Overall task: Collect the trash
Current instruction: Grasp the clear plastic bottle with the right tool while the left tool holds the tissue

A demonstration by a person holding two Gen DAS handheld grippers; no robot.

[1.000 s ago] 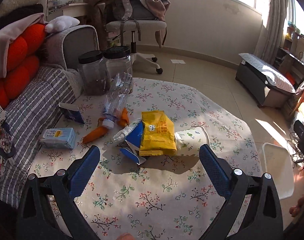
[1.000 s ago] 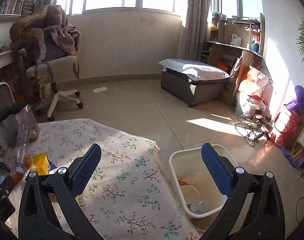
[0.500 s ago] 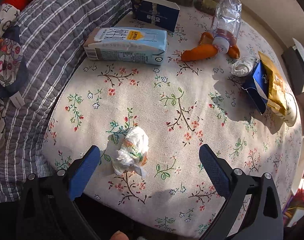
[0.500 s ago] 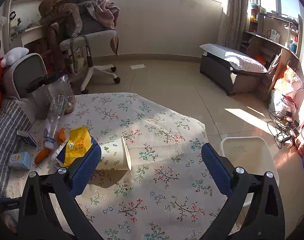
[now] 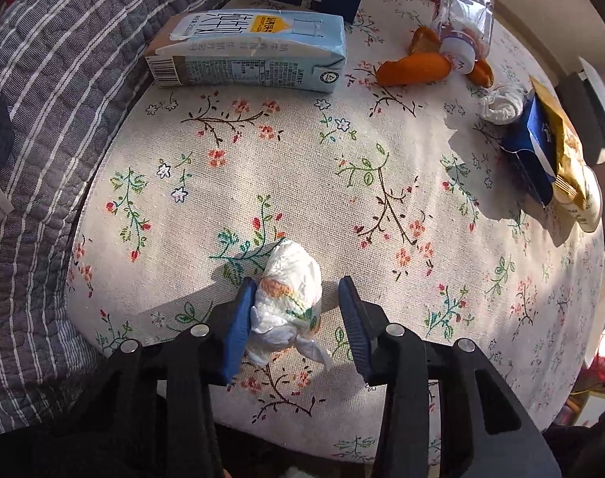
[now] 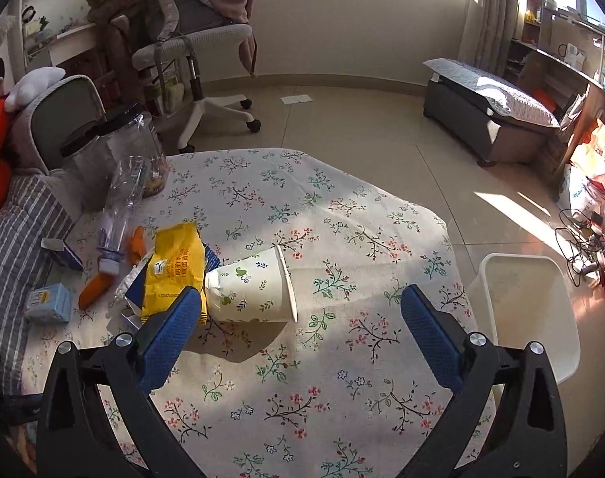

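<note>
Left gripper [image 5: 292,318] jaws just narrowed around crumpled tissue wad [image 5: 288,302], right pad not touching; right gripper [image 6: 302,332] wide, above paper cup [image 6: 250,288], likely next.

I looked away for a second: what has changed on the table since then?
The left gripper swung down over the crumpled tissue and its jaws have just been closing around it. The right gripper came closer to the paper cup, jaws open. The trash itself lies unmoved.
</note>
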